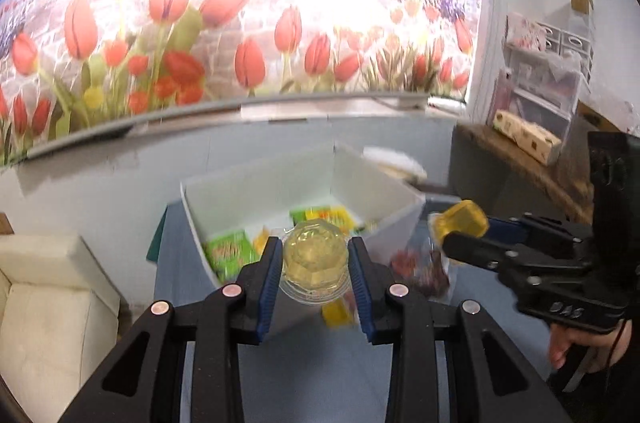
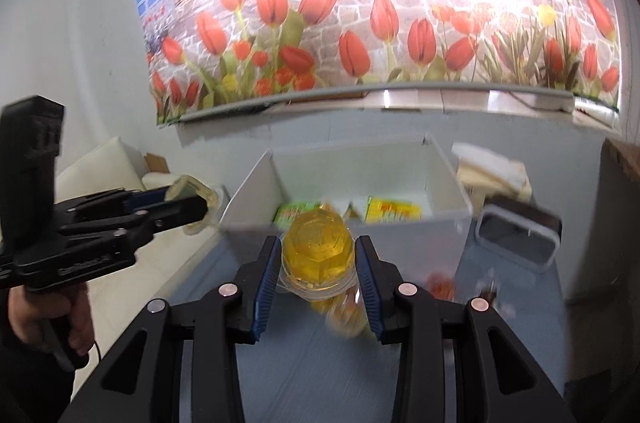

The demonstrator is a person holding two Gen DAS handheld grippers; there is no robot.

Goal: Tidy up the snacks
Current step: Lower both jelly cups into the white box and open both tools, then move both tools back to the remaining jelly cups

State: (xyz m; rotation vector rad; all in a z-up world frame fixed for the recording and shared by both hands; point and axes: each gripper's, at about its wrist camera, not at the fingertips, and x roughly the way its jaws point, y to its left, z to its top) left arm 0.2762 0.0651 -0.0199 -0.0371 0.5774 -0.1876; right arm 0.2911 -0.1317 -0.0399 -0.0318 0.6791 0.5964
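Nearest the left wrist camera, the left gripper (image 1: 315, 265) is closing its 2 blue-padded fingers (image 1: 269, 277) on a pale yellow, faceted clear-plastic jelly cup (image 1: 315, 255), pads touching both flanks and the cup's faceted end facing the lens. The cup is sitting squarely between the fingertips, its long axis pointing along the fingers rather than across them.

The right gripper (image 2: 318, 265) is doing the same with a deeper amber faceted jelly cup (image 2: 318, 255): the fingers (image 2: 366, 283) are narrowed to the cup's width and pressing its 2 sides, so the cup is being carried clear of the blue-grey table (image 2: 312, 363).

Beyond both cups, straight ahead and lower, the open white rectangular box (image 2: 448, 183) is standing on the table, with green and yellow snack packets (image 2: 394, 211) already lying on its floor. From the left view the box (image 1: 384, 191) is lying dead ahead with its near wall just past the fingertips; from the right view its near rim is directly behind the amber cup. Both grippers appear about equally close, side by side, the left 1 toward the box's left half.

Loose red-wrapped snacks (image 1: 420, 269) are lying on the table near the box's right wall, and a dark grey-rimmed tray (image 2: 516, 235) is sitting farther right.

The drop likely turns on carrying each cup forward over that near rim before opening.
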